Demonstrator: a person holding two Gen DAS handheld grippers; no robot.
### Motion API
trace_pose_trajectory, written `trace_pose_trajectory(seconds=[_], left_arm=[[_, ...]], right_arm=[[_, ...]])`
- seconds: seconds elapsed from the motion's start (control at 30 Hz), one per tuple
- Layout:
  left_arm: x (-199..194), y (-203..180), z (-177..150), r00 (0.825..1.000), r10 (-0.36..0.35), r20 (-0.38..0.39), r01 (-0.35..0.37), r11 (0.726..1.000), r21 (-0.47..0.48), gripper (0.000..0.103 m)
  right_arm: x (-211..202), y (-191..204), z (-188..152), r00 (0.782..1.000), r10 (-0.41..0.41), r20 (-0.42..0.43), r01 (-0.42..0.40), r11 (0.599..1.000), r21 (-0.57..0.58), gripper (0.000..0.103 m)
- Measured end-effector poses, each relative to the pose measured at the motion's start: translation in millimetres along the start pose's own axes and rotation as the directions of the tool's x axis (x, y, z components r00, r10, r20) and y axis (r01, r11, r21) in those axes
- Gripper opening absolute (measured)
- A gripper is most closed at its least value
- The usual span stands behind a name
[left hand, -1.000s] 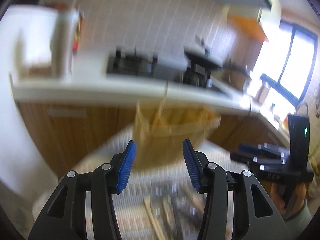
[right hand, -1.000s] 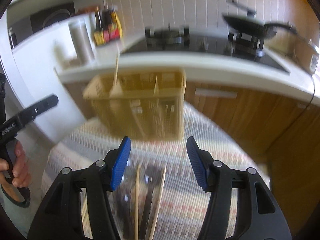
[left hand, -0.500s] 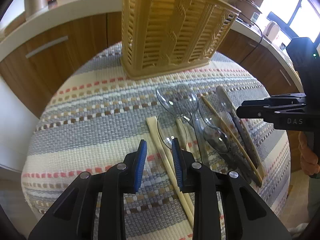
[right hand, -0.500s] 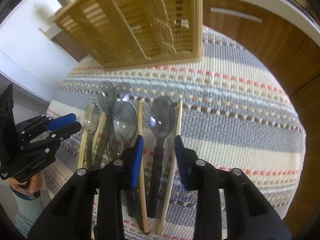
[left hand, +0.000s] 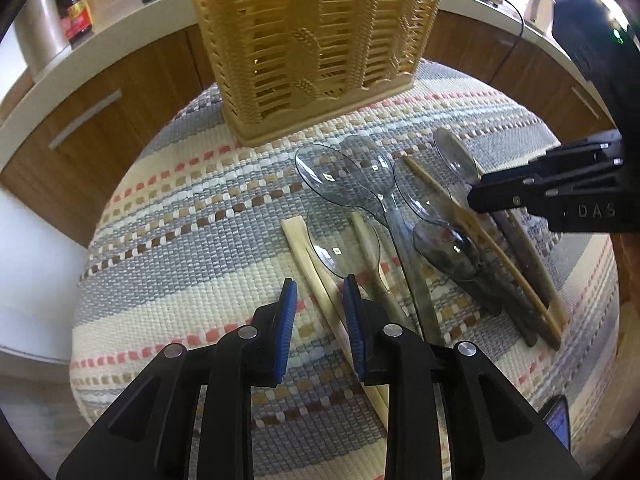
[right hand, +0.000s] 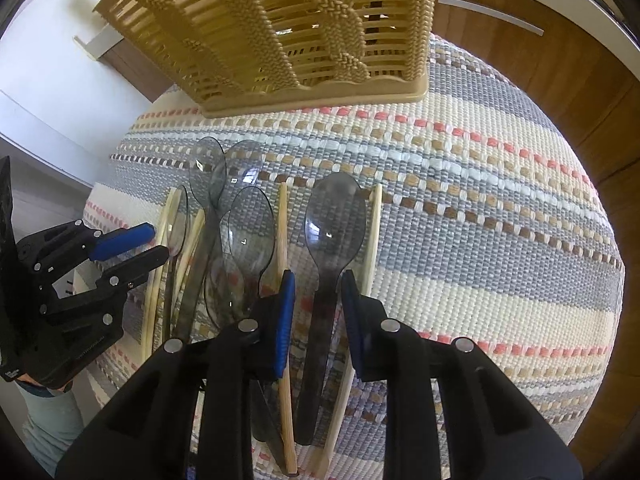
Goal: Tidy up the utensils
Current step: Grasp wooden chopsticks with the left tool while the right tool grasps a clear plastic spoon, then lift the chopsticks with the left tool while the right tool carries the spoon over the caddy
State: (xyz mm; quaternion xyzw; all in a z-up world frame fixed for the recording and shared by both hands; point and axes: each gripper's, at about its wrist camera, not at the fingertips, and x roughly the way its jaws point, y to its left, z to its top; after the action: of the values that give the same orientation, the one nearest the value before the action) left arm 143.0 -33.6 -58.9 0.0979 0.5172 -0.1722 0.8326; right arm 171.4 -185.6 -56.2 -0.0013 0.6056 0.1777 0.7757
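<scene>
A yellow slatted plastic utensil basket (left hand: pixel 316 40) stands upright at the top centre of both views, on the far part of a round bench covered by a woven cloth with grey, cream and coral stripes (left hand: pixel 192 216). In front of the basket, in the middle and right of the left wrist view, a loose cluster of clear smoky plastic spoons (left hand: pixel 360 184) and pale wooden chopsticks (left hand: pixel 480 240) lies flat on the cloth, handles pointing toward the camera and partly overlapping. The left gripper (left hand: pixel 318 292) fills the lower centre of its view, its blue-padded jaws narrowly spread, with the leftmost flat wooden stick (left hand: pixel 316 268) running between them; whether the pads touch it is hard to judge from this angle. The right gripper (right hand: pixel 318 284) sits at the lower centre of its own view, jaws closing, a narrow gap left, straddling the dark handle of a smoky plastic spoon (right hand: pixel 334 220) whose bowl lies just ahead of the tips; the pads appear close beside the handle rather than pressing it. Wooden cabinet fronts (left hand: pixel 120 92) under a white countertop (left hand: pixel 100 40) ring the bench behind the basket.
</scene>
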Motion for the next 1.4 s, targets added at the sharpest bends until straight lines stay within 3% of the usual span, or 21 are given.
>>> trace_pose_trajectory(seconds=[0.2, 0.33, 0.4, 0.57, 0.73, 0.97, 1.07, 1.17, 1.3, 1.4], left_arm=[[3.8, -10.9, 0.4, 1.0, 0.005, -0.024, -0.004, 0.999, 0.038, 0.031], [4.8, -9.6, 2.1, 0.999, 0.046, -0.021, -0.045, 0.998, 0.048, 0.018], [5.3, -7.1, 3.2, 0.999, 0.035, -0.024, -0.034, 0.998, 0.046, 0.014], [1.8, 3.9, -1.2, 0.997, 0.072, -0.029, -0.071, 0.997, 0.042, 0.012], [3.8, 15.8, 0.6, 0.998, 0.04, -0.048, -0.039, 0.999, 0.014, 0.014], [15.0, -1.9, 18.8, 0.988, 0.093, -0.123, -0.077, 0.989, 0.126, 0.016], [16.4, -10.6, 21.5, 0.985, 0.116, -0.126, -0.093, 0.98, 0.175, 0.011], [13.5, -11.7, 19.8, 0.988, 0.11, -0.107, -0.092, 0.983, 0.161, 0.01], [-7.4, -8.1, 10.3, 0.998, 0.048, -0.044, -0.043, 0.994, 0.101, 0.01], [-43.6, -1.1, 15.7, 0.997, 0.01, 0.075, -0.014, 0.998, 0.054, 0.01]], right_arm=[[0.1, -0.7, 6.3, 1.0, 0.017, -0.008, -0.017, 1.0, 0.005, 0.021], [-1.7, -1.0, 10.2, 1.0, 0.006, -0.011, -0.006, 1.0, -0.011, 0.021], [-1.3, 0.7, 11.2, 1.0, -0.018, -0.01, 0.018, 0.999, -0.03, 0.014], [-1.0, -0.7, 8.3, 1.0, -0.018, -0.016, 0.018, 0.999, -0.03, 0.011], [0.4, -5.1, 12.2, 0.999, -0.015, -0.045, 0.014, 1.0, -0.022, 0.011], [3.7, 13.5, 16.0, 0.993, -0.098, -0.069, 0.091, 0.992, -0.091, 0.011], [3.6, 19.6, 13.9, 0.991, -0.123, -0.051, 0.117, 0.987, -0.109, 0.01], [1.4, 23.2, 8.4, 0.995, -0.097, -0.026, 0.093, 0.989, -0.115, 0.01], [-12.3, 23.7, -1.7, 0.999, -0.05, 0.017, 0.052, 0.989, -0.137, 0.01], [-39.2, 26.1, -3.9, 0.996, -0.01, 0.088, 0.024, 0.987, -0.161, 0.01]])
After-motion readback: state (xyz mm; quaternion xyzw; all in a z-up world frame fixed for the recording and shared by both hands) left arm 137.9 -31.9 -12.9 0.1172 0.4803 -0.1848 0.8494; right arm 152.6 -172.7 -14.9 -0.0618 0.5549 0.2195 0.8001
